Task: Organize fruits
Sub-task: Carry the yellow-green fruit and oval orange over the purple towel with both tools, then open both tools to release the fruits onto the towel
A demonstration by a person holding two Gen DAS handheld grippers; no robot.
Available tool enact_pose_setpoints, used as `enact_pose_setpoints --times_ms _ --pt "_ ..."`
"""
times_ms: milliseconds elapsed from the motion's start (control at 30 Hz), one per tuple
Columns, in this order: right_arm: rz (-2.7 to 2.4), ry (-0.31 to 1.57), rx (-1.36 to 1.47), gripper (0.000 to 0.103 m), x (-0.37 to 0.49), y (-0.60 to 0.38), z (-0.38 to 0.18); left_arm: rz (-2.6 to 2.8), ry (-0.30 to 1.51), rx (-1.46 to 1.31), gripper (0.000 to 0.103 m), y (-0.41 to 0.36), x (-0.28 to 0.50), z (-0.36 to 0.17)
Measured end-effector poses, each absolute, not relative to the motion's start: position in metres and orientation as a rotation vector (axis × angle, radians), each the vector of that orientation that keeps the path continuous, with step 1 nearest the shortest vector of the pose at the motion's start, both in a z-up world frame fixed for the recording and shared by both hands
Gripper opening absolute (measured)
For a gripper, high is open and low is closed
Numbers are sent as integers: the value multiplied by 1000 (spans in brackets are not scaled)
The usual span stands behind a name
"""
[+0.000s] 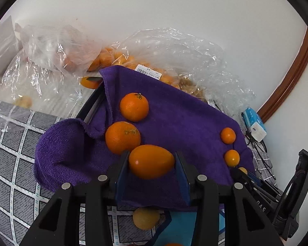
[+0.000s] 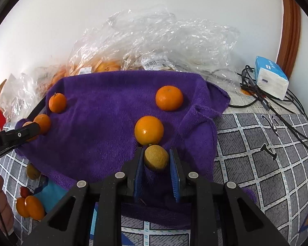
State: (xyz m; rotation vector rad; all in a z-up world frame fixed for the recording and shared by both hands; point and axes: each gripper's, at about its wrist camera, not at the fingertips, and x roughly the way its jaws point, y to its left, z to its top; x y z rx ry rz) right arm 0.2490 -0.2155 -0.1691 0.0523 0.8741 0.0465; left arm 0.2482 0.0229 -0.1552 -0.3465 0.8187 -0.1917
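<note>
A purple towel (image 1: 174, 119) (image 2: 104, 110) lies over a raised surface. In the left wrist view my left gripper (image 1: 152, 162) is shut on an oval orange fruit (image 1: 151, 161), just in front of two round oranges (image 1: 122, 137) (image 1: 134, 107). Two small oranges (image 1: 228, 135) (image 1: 232, 157) lie at the towel's right. In the right wrist view my right gripper (image 2: 156, 157) is shut on a small yellowish-brown fruit (image 2: 156, 157), right behind an orange (image 2: 149, 130). Another orange (image 2: 169, 98) lies farther back. The left gripper's tip (image 2: 28, 130) shows at the left beside two oranges (image 2: 57, 103) (image 2: 42, 123).
Clear plastic bags of fruit (image 1: 145, 61) (image 2: 117, 57) pile up behind the towel against a white wall. A tissue pack (image 2: 271, 78) and cables (image 2: 277, 104) lie at the right. Loose fruits (image 2: 30, 207) (image 1: 146, 218) lie on the grey checked cloth (image 2: 256, 153) below the towel.
</note>
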Motion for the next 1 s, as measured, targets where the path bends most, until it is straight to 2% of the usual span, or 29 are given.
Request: enact_pose_setpoints --times_ms 267,333,400,600,800,1000 --pt "35 873 37 26 248 -214 -169 -143 808 -256 41 13 248 -155" --pt "27 862 29 33 246 -214 -166 -125 802 -233 41 10 249 -155" --pt "13 836 22 45 243 -215 -161 -108 792 -197 41 6 248 -156" --pt "5 779 30 56 234 -217 -147 -87 795 -107 42 -3 249 -156" --pt "-16 776 28 57 233 -218 -149 -84 806 -110 42 -2 249 -156" --pt "0 776 32 57 231 -215 -145 -84 781 -111 53 0 242 -148"
